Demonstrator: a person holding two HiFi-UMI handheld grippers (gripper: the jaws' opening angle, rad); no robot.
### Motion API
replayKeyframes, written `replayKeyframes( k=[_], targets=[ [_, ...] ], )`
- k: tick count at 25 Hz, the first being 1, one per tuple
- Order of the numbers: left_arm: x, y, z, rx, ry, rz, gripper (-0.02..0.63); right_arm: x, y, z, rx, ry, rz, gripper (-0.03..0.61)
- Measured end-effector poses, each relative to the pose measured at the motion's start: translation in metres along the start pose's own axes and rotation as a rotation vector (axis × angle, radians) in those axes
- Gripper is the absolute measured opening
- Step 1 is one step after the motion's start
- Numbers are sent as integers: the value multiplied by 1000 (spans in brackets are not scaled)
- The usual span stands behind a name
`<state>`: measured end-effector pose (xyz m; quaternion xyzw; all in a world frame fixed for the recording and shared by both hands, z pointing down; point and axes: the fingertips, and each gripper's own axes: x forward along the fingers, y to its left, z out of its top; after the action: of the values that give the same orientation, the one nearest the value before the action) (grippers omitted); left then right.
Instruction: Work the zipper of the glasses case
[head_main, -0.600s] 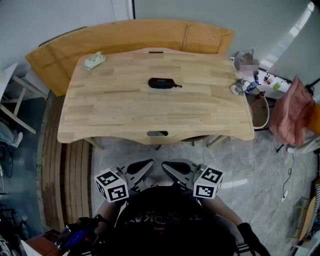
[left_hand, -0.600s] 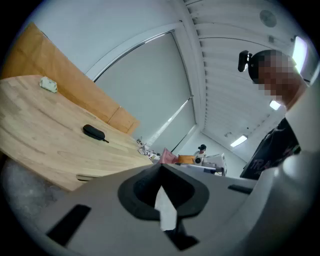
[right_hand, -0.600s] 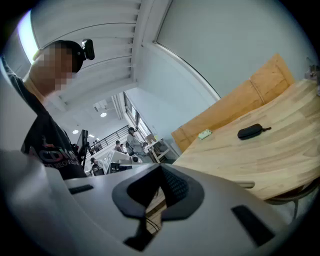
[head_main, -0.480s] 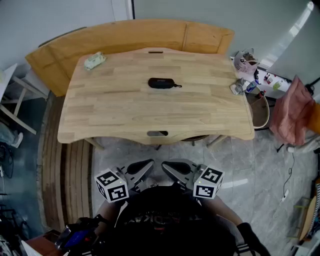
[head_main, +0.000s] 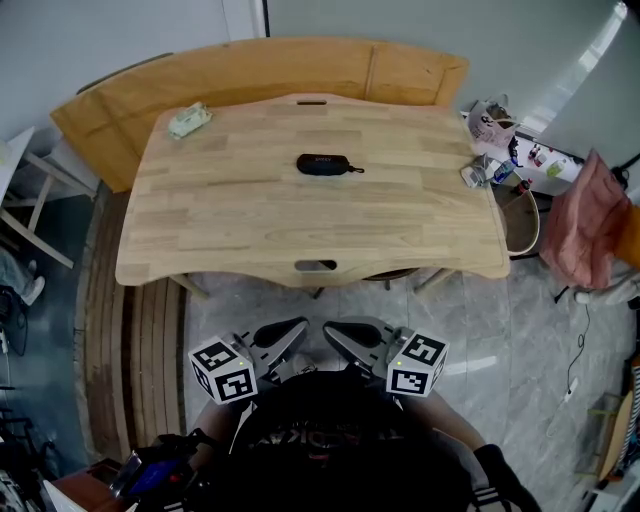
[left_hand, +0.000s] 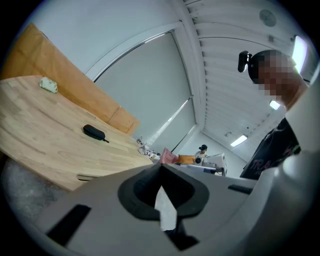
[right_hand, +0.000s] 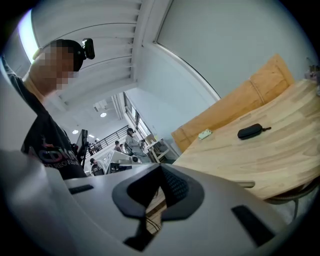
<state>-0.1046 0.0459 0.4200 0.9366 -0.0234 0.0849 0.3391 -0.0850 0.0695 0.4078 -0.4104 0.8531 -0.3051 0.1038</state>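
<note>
A black zipped glasses case (head_main: 323, 165) lies near the middle of the wooden table (head_main: 250, 230), its pull cord pointing right. It also shows small in the left gripper view as a dark oval case (left_hand: 93, 132) and in the right gripper view as the case (right_hand: 251, 131). My left gripper (head_main: 298, 328) and right gripper (head_main: 332, 330) hang close to the person's body, well short of the table's near edge, tips facing each other. Both are shut with nothing between the jaws.
A small pale green object (head_main: 188, 121) lies at the table's far left corner. A curved wooden bench (head_main: 250, 70) wraps behind the table. Clutter (head_main: 490, 150) sits off the right edge, with a pink cloth (head_main: 585, 225) on a chair. Grey tiled floor lies below.
</note>
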Motion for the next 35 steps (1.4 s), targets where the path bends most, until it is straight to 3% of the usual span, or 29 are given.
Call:
replayKeyframes(
  k=[15, 35],
  targets=[
    [-6, -1, -2, 3, -10, 7, 11, 0, 2, 1, 25, -16, 21, 15],
    [-33, 6, 1, -6, -70, 19, 11, 7, 2, 6, -5, -51, -31, 14]
  ],
)
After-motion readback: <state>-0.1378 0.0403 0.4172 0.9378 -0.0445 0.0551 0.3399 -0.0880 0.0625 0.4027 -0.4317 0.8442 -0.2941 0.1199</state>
